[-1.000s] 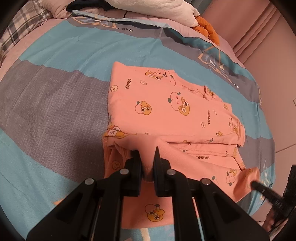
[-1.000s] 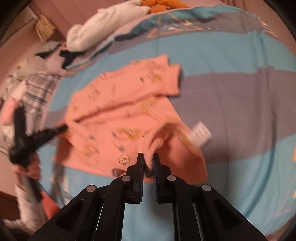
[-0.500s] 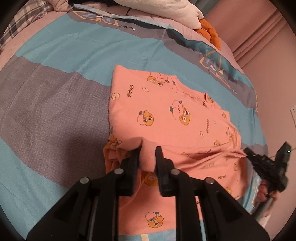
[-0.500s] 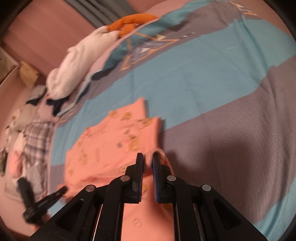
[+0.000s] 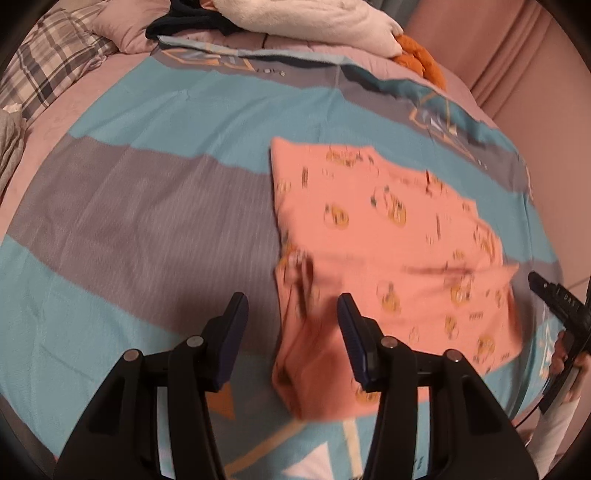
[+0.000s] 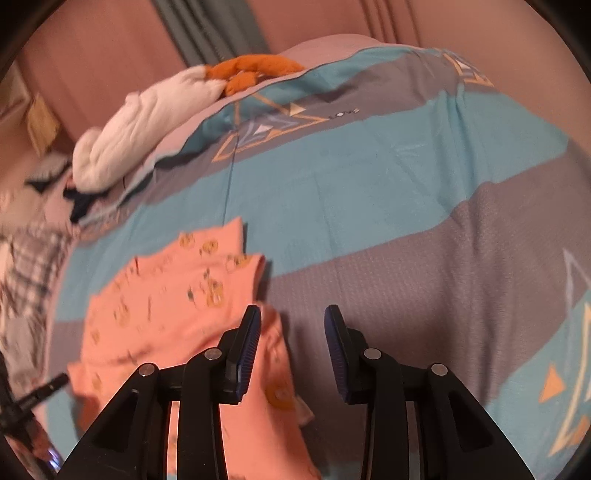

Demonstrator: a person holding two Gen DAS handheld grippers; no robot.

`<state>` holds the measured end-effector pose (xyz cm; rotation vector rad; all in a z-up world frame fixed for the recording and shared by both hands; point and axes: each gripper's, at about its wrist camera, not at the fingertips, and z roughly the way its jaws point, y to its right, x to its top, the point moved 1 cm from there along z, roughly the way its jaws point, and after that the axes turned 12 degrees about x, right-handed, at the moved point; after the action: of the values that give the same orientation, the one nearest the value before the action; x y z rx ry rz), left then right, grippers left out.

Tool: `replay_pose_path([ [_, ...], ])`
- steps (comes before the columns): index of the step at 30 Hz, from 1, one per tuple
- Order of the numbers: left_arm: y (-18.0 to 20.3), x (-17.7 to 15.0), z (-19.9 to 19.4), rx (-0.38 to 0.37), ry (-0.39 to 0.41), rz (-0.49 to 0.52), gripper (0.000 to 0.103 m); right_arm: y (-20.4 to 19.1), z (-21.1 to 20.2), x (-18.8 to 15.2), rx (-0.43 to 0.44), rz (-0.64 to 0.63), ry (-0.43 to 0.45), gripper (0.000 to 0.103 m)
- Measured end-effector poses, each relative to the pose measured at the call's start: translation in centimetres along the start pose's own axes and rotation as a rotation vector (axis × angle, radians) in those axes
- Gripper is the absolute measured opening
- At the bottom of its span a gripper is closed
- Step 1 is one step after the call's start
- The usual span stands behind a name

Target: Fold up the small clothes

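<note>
A small pink garment with orange cartoon prints (image 5: 384, 251) lies folded on the striped bedspread (image 5: 147, 206). My left gripper (image 5: 291, 325) is open and empty, its jaws spread over the garment's near left corner. My right gripper (image 6: 291, 332) is open and empty, just off the garment's right edge; the garment (image 6: 173, 314) lies to its left and partly under its left finger (image 6: 247, 343). The right gripper also shows at the right edge of the left wrist view (image 5: 557, 302).
A white plush blanket (image 5: 317, 18) and an orange soft toy (image 5: 421, 59) lie at the head of the bed. A plaid pillow (image 5: 48, 62) lies at the far left. A pink curtain or wall (image 5: 528, 66) stands behind the bed.
Both grippers were shut on the garment's near hem and carried it forward over the rest. Now both have opened and let go, and the folded layer lies on the garment.
</note>
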<state>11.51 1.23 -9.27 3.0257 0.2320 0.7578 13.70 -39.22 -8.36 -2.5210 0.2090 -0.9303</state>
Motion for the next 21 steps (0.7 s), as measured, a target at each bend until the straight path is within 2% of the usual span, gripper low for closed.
replay_pose_path([
  [4, 0.8, -1.6, 1.0, -0.019, -0.04, 0.039, 0.048, -0.7, 1.0, -1.4, -0.028, -0.087, -0.063, 0.049],
  [8, 1.6, -1.5, 2.4, 0.007, -0.04, 0.034, 0.048, -0.8, 2.9, -2.3, -0.053, -0.124, -0.12, 0.049],
  [10, 1.9, -0.8, 3.3, 0.018, -0.037, 0.028, 0.048, -0.8, 4.0, -2.4, -0.039, -0.119, -0.138, 0.049],
  [14, 2.0, 1.0, 4.7, 0.032, -0.022, 0.002, 0.048, -0.5, 5.2, -1.6, -0.016, -0.104, -0.117, 0.049],
  [18, 2.1, 3.0, 4.4, 0.022, 0.007, -0.015, 0.051, -0.8, 6.0, 0.0, -0.017, -0.107, -0.096, 0.049],
  [21, 1.8, 4.4, 3.6, 0.025, 0.048, -0.038, 0.048, -1.2, 6.1, 0.8, -0.017, -0.109, -0.078, 0.049],
])
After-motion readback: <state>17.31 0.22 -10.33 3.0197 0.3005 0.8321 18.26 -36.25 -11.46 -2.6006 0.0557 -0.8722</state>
